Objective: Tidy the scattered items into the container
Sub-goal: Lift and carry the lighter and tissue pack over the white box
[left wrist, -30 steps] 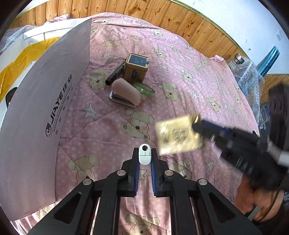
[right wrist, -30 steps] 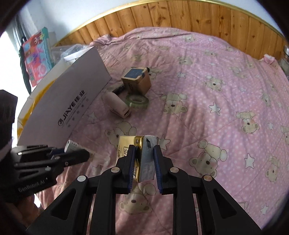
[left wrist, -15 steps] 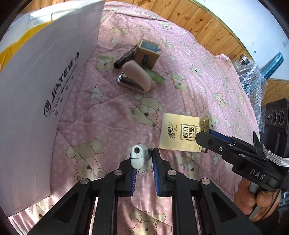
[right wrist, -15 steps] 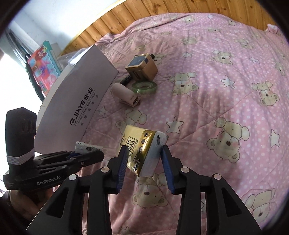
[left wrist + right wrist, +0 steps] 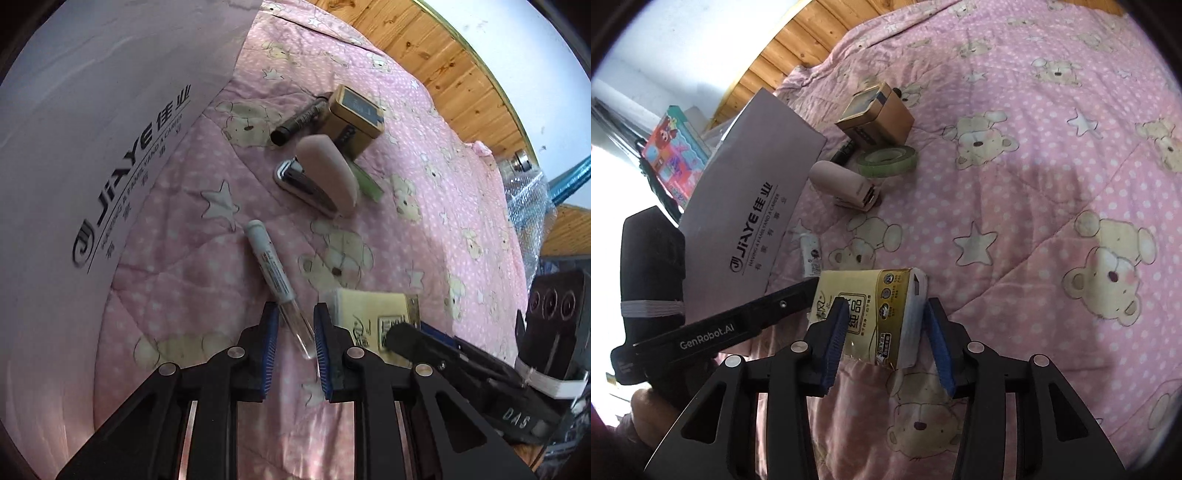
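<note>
Both grippers opened since 0.5 s ago: pen (image 5: 271,264), tissue pack (image 5: 871,306) on quilt (image 5: 1034,184).

"JiAYE 佳业" is printed in dark letters, beside a round logo, on the side of the white box (image 5: 750,206); the smaller line beneath it is too fine to be read with certainty. "GenRobot.AI" is printed in white on the left gripper (image 5: 709,334). "DAS" is marked on the right gripper (image 5: 517,421). "纯品" is printed on the gold tissue pack (image 5: 871,310). Small print is carried by the white pen (image 5: 271,264), but it cannot be read.
</note>
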`<action>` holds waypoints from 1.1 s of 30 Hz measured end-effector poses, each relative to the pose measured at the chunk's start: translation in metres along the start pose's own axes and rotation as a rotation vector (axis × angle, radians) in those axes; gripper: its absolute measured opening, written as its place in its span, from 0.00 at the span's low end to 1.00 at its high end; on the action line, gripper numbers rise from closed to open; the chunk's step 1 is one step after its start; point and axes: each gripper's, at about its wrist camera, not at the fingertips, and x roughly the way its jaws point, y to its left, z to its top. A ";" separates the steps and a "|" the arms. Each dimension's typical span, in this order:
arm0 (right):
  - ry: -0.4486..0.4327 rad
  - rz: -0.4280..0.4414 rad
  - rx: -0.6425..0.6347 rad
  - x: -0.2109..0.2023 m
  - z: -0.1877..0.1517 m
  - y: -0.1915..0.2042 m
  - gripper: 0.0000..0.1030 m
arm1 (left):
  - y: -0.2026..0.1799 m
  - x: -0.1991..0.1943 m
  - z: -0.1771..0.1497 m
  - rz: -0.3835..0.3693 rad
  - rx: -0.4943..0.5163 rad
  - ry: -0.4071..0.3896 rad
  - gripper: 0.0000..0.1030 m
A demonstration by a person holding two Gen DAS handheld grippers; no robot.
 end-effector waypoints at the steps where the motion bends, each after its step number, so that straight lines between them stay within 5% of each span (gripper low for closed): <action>1: -0.011 -0.029 -0.009 -0.001 0.001 0.001 0.47 | -0.002 0.001 0.003 0.010 0.003 -0.002 0.20; 7: -0.009 -0.063 -0.162 -0.004 0.013 0.018 0.56 | -0.011 0.007 0.014 0.079 0.055 -0.015 0.20; 13: 0.125 -0.073 -0.452 0.016 0.014 0.036 0.69 | -0.009 0.008 0.017 0.075 0.054 -0.015 0.20; 16: 0.159 -0.039 -0.399 0.020 0.022 0.034 0.70 | -0.007 0.008 0.019 0.062 0.046 -0.011 0.20; 20: 0.121 -0.113 -0.214 0.021 0.015 0.036 0.73 | 0.001 0.010 0.022 0.026 0.013 0.017 0.20; 26: 0.025 -0.266 -0.224 0.035 -0.005 0.065 0.88 | -0.001 0.012 0.025 0.026 0.045 0.033 0.20; 29: -0.012 -0.342 -0.263 0.042 -0.013 0.073 0.87 | -0.003 0.013 0.026 0.031 0.056 0.038 0.20; 33: -0.015 -0.329 -0.189 0.025 -0.010 0.058 0.77 | -0.006 0.014 0.026 0.052 0.069 0.028 0.19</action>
